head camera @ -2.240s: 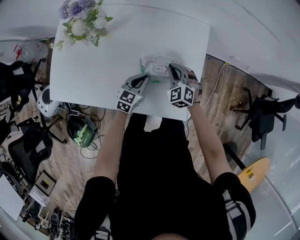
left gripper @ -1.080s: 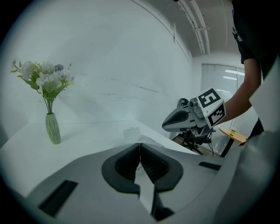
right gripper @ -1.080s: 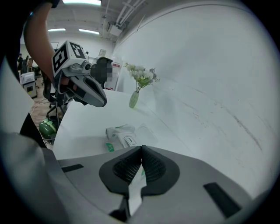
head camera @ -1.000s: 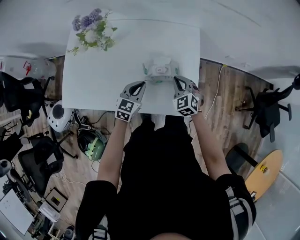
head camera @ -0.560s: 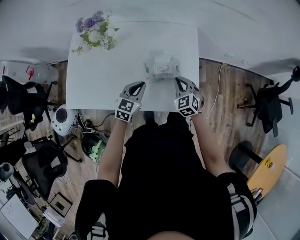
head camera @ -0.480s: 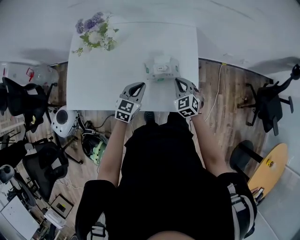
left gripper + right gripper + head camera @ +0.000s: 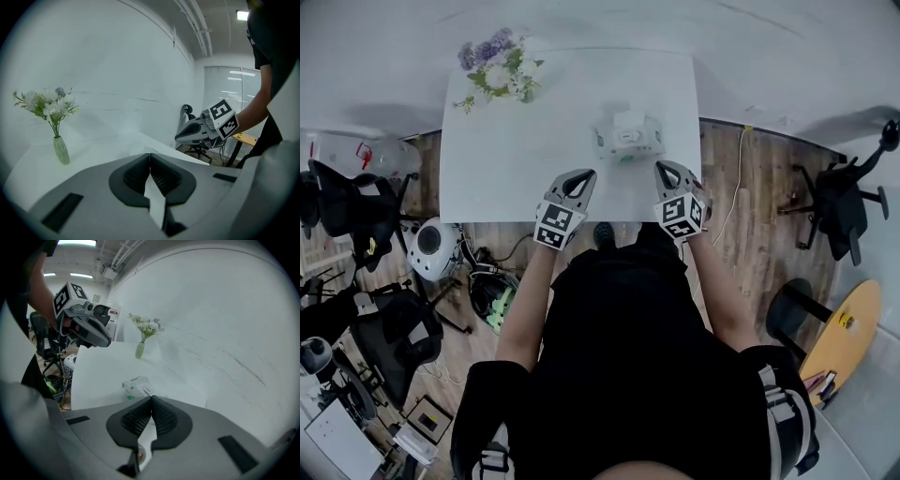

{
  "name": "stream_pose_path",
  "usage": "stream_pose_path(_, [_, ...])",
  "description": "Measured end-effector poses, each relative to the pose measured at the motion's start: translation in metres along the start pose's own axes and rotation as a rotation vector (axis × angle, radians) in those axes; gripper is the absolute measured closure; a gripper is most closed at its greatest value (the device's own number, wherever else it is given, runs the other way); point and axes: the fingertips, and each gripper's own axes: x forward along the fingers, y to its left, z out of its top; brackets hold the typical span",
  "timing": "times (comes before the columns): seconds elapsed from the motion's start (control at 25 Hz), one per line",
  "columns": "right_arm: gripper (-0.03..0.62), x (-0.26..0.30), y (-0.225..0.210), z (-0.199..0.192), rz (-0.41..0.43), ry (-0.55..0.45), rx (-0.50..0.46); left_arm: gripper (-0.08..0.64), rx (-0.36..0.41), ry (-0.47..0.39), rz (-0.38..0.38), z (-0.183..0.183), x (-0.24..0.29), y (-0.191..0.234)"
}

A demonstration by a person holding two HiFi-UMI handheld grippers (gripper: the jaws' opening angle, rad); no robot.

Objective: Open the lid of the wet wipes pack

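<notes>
Drawn back from the pack they flanked two seconds ago, both grippers now hover over the near edge of the white table (image 7: 525, 141), close to the person's body. The left gripper (image 7: 584, 174) sits at the front edge left of centre, and its own view shows its jaws pressed together with nothing between them (image 7: 150, 156). The right gripper (image 7: 663, 169) hangs at the same edge to the right, and its jaws are likewise shut tight on nothing (image 7: 151, 400). Each gripper appears in the other's camera, held in the air off to the side (image 7: 204, 129) (image 7: 89, 329).

The wet wipes pack (image 7: 628, 138) lies on the table beyond the two grippers and between their lines, apart from both. From the right gripper view it rests just past the closed jaw tips, a pale pack with green marks and a white lid panel on top (image 7: 138, 387). Whether the lid is lifted cannot be told from these views.

A slim vase of white and purple flowers (image 7: 499, 70) stands upright at the far left corner of the table, well apart from the pack. The person wears a black top (image 7: 619, 356).
</notes>
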Motion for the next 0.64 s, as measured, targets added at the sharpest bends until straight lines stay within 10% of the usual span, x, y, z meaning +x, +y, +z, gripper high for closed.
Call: stream_pose_path(0.64, [0.577, -0.007, 0.024, 0.016, 0.0, -0.019, 0.009, 0.537, 0.009, -0.011, 0.007, -0.005, -0.028, 0.006])
